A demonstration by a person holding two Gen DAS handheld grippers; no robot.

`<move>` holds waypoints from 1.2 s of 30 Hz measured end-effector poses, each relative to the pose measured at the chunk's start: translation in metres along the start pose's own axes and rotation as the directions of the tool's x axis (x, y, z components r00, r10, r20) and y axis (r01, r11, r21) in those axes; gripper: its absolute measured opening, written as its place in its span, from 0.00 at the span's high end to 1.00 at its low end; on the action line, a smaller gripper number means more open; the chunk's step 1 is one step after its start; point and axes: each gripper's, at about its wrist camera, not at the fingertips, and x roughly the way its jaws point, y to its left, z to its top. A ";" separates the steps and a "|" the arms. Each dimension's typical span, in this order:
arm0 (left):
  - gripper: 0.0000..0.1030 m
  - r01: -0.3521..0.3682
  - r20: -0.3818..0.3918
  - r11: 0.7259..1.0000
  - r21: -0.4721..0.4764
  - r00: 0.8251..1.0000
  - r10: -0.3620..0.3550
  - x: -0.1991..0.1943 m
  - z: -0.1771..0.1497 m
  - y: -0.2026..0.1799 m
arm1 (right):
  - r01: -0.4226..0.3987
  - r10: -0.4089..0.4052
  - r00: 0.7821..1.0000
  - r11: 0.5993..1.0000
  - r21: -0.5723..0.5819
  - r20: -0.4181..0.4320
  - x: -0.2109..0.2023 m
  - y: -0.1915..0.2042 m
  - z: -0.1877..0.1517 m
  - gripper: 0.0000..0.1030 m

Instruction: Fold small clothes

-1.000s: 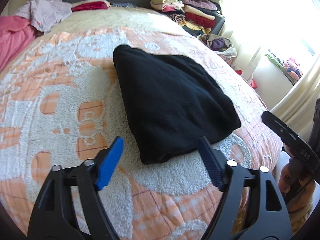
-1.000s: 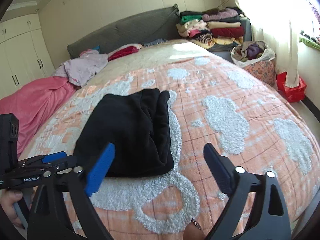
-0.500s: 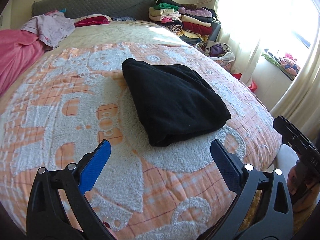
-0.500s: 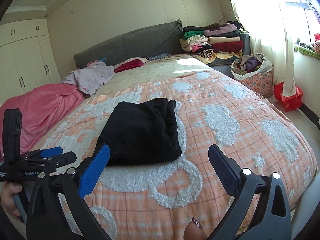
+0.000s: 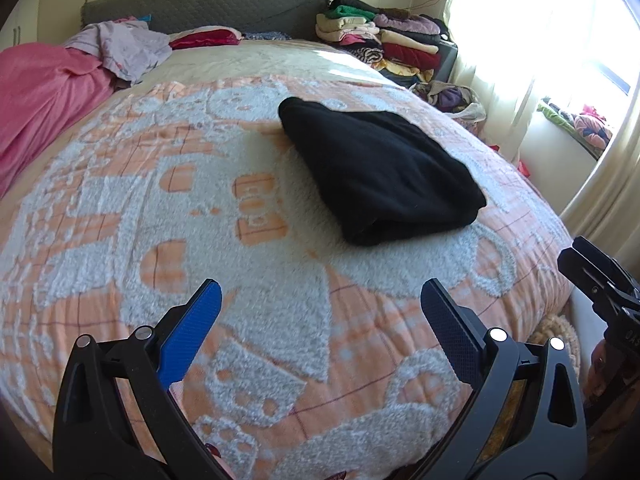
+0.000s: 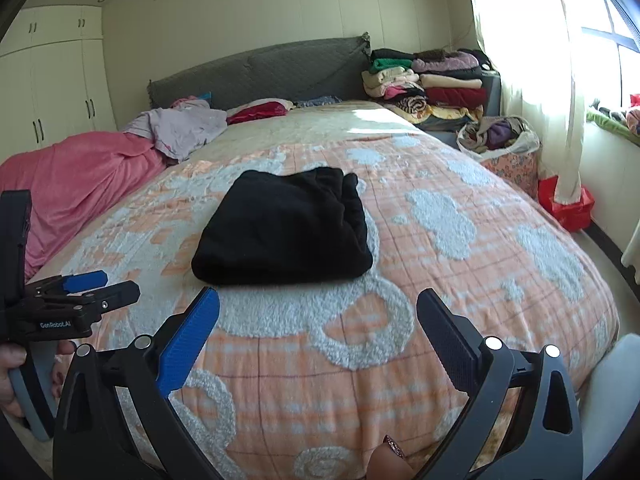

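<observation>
A black garment lies folded into a thick rectangle on the orange-and-white blanket of the bed. My left gripper hovers over the blanket's near part, well short of the garment, its jaws wide open and empty. My right gripper also stands open with nothing between its fingers, just short of the garment's near edge. The left gripper shows at the left edge of the right wrist view, held by a hand. Part of the right gripper's body appears at the right edge of the left wrist view.
A pink blanket and a lilac garment lie at the bed's far left, near the grey headboard. Folded clothes are stacked at the far right. A bag of clothes and a red box sit on the floor by the curtain.
Both grippers have drawn back from the black garment, which now looks smaller and farther. The left gripper's jaws have spread wider. The garment has stayed put.
</observation>
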 end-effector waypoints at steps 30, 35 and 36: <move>0.09 -0.038 -0.031 0.998 -0.046 0.999 0.037 0.005 -0.019 0.018 | 0.023 -0.021 0.997 0.999 0.029 -0.073 0.009 0.013 -0.033 0.04; 0.09 -0.043 -0.028 0.998 -0.044 0.999 0.042 0.002 -0.018 0.018 | 0.022 -0.020 0.997 0.999 0.031 -0.072 0.009 0.013 -0.033 0.04; 0.09 -0.044 -0.029 0.998 -0.043 0.999 0.042 0.002 -0.018 0.017 | 0.023 -0.021 0.997 0.999 0.030 -0.073 0.010 0.013 -0.033 0.04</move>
